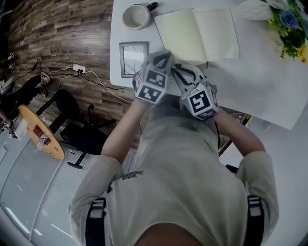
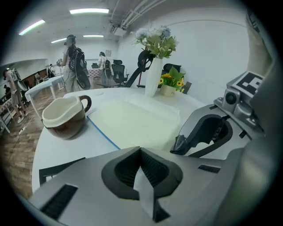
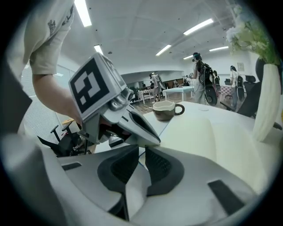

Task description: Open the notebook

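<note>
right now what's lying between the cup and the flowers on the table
The notebook, lying open with blank pages showing, sits between the cup and the flowers. The head view shows this most clearly.

A brown mug (image 1: 137, 16) with a cream inside stands upright near the far left corner of the white tabletop (image 1: 260, 81), its dark handle turned away from the person. Nearer the left edge lies a small grey-framed picture (image 1: 133, 58), flat on the surface. At the far right, a white vase (image 2: 152, 77) holds pale and blue flowers (image 1: 288, 29), with a small pot of yellow blooms (image 2: 170, 86) just beside it. Below the tabletop's left edge, a white power strip (image 1: 78, 68) and loose cables (image 1: 103, 84) lie on the wood-plank floor (image 1: 57, 33). Farther back in the room, people (image 2: 73, 62) stand among office chairs under ceiling strip lights (image 2: 88, 11).
</note>
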The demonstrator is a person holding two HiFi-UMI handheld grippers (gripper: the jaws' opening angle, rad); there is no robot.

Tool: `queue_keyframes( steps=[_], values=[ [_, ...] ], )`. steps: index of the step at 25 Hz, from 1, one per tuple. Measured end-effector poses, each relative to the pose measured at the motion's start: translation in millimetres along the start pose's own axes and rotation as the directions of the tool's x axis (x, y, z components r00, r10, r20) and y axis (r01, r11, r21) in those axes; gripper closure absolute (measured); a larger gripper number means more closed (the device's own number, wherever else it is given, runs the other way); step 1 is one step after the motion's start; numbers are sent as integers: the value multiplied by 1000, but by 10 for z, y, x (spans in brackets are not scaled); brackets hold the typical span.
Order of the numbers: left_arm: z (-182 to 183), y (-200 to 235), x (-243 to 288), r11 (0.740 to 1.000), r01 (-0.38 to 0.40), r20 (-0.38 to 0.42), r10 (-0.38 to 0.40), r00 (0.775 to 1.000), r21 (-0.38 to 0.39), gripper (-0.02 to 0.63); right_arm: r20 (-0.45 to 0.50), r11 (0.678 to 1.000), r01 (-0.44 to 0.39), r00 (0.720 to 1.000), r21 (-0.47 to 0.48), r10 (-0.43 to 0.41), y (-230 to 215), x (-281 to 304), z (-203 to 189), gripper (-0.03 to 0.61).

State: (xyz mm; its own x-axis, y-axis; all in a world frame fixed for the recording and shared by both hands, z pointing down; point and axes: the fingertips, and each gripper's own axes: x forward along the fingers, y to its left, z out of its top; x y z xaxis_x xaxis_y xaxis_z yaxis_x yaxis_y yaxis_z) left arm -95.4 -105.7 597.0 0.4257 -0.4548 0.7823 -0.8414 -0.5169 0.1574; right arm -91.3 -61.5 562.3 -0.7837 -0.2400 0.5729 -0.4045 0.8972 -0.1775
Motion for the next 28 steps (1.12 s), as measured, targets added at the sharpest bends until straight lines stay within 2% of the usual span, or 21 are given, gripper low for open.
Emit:
queue_keyframes(
  steps=[4,7,9,11,13,14,17,19,25,27,28],
  values=[
    [-102,12,121,1000,0,-55,1,999,20,614,1,999,-7,1000,50,7,-44,-64,6,528],
    [-126,15,149,1000,-3,-63,5,998,25,614,62,995,18,998,93,-24,-171,-289,105,528],
    [-136,19,150,1000,-4,-58,5,998,21,614,107,985,90,989,147,-106,-394,-551,171,528],
    [-142,16,146,1000,-3,-55,4,998,19,614,91,962,206,970,181,-225,-729,-845,118,528],
    [-141,12,137,1000,-2,-55,3,998,18,614,15,931,318,945,182,-326,-1098,-1076,-82,420],
    [-139,9,134,1000,-3,-55,4,998,20,614,-31,914,360,932,186,-361,-1272,-1154,-219,391],
    [-127,9,132,1000,-9,-53,10,999,29,614,-153,864,439,898,247,-412,-1694,-1240,-650,310],
    [-121,14,137,999,-11,-51,13,999,31,614,-199,835,467,883,292,-425,-1874,-1224,-843,270],
    [-117,8,142,1000,-15,-46,16,999,27,614,-234,815,487,872,314,-431,-1947,-1128,-999,280],
    [-117,11,138,1000,-17,-44,18,999,24,614,-243,798,524,850,297,-467,-1980,-1172,-997,324],
    [-116,12,138,1000,-18,-43,19,999,23,614,-248,787,547,836,285,-490,-2006,-1208,-991,375]
  ],
)
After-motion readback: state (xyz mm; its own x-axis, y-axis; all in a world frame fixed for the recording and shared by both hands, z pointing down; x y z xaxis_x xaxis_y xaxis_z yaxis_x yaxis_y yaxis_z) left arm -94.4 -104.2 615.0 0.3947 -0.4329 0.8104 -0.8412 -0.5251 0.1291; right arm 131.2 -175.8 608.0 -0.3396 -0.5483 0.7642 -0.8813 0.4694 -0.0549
